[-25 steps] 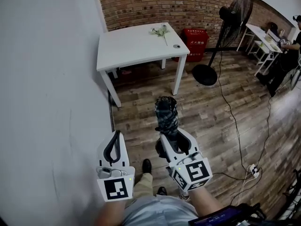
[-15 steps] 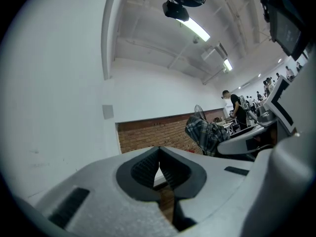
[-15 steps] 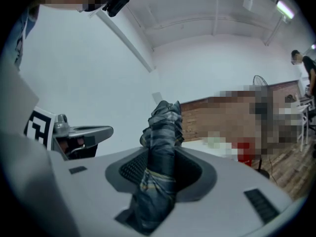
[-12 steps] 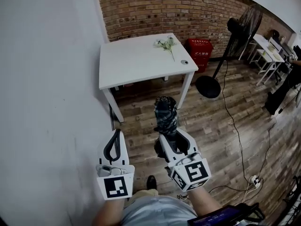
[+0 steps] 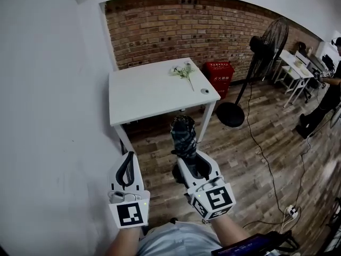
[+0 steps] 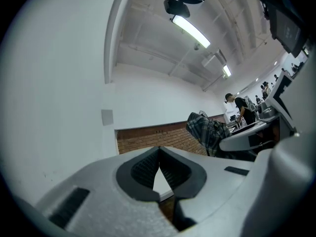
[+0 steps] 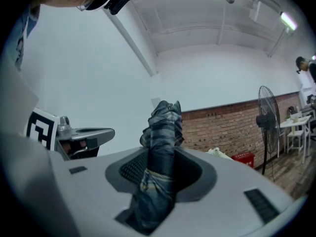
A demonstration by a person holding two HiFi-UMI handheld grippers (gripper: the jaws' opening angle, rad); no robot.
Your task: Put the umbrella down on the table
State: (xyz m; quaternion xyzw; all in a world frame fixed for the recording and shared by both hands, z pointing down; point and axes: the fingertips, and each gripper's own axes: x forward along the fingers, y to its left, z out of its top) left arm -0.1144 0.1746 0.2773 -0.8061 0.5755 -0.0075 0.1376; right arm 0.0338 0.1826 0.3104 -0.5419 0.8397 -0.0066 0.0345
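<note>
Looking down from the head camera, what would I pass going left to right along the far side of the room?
White table → red box → standing fan → small white desks → a person at the right edge.

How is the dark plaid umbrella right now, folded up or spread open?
Folded up. The dark plaid umbrella is a narrow, bunched bundle of fabric clamped between the right gripper's jaws.

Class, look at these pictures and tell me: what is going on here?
A person holds a folded plaid umbrella clamped in the right gripper. The left gripper is shut and empty. The white table stands ahead by the brick wall; the umbrella is not yet on it.
</note>
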